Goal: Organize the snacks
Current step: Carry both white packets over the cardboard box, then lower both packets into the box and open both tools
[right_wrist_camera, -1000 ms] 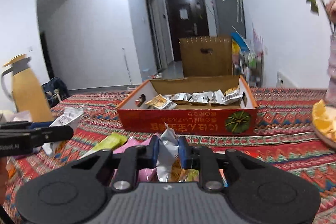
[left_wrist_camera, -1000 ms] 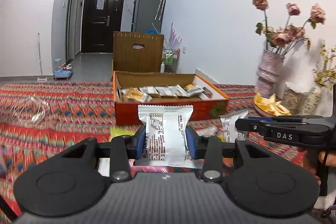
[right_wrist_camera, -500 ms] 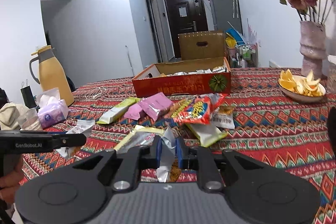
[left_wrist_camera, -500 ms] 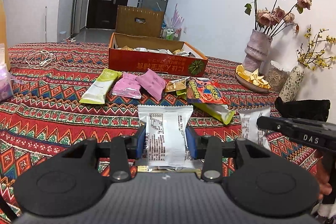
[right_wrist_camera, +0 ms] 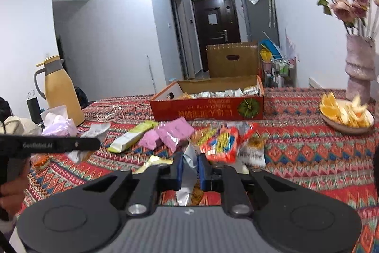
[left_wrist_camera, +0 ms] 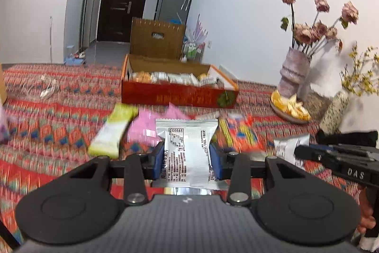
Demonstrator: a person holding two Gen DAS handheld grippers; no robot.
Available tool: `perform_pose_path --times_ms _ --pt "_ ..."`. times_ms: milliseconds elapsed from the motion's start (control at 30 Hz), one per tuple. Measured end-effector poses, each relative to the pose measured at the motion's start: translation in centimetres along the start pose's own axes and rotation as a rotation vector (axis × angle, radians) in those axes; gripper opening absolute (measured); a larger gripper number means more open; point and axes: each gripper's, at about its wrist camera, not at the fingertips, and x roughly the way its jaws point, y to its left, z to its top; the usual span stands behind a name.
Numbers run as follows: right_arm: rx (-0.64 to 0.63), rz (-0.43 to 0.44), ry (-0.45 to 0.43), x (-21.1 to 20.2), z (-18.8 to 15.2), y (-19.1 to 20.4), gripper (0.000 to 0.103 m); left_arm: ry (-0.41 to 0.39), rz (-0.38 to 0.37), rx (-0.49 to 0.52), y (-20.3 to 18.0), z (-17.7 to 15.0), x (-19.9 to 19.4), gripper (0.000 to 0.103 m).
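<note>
My left gripper (left_wrist_camera: 187, 159) is shut on a white snack packet (left_wrist_camera: 187, 151) with black print, held upright above the patterned tablecloth. My right gripper (right_wrist_camera: 190, 170) is shut on a silver snack packet (right_wrist_camera: 189, 165), pinched edge-on. The red cardboard box (left_wrist_camera: 177, 94) with several packets inside stands at the far middle of the table; it also shows in the right wrist view (right_wrist_camera: 208, 108). Loose snacks lie between me and the box: a green packet (left_wrist_camera: 111, 132), pink packets (right_wrist_camera: 174, 132) and an orange-red bag (right_wrist_camera: 221, 144).
A plate of orange peel (right_wrist_camera: 345, 113) and a vase of dried roses (right_wrist_camera: 358, 68) stand at the right. A yellow thermos (right_wrist_camera: 61, 91) and tissue pack (right_wrist_camera: 59, 125) stand at the left. A brown crate (left_wrist_camera: 157, 38) sits behind the box.
Both grippers pulled back from the box to the table's near side, then moved forward toward it again, each still holding its packet. The box looks nearer than half a second ago.
</note>
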Motion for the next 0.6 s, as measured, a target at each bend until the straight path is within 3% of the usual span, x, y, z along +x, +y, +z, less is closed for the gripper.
perform_pose_path --times_ms 333,600 --pt "-0.081 0.051 -0.053 9.6 9.6 -2.0 0.012 -0.027 0.006 0.015 4.3 10.5 11.9 0.040" --pt "-0.002 0.105 0.040 25.2 16.3 -4.2 0.012 0.079 0.053 -0.032 8.5 15.2 24.5 0.040"
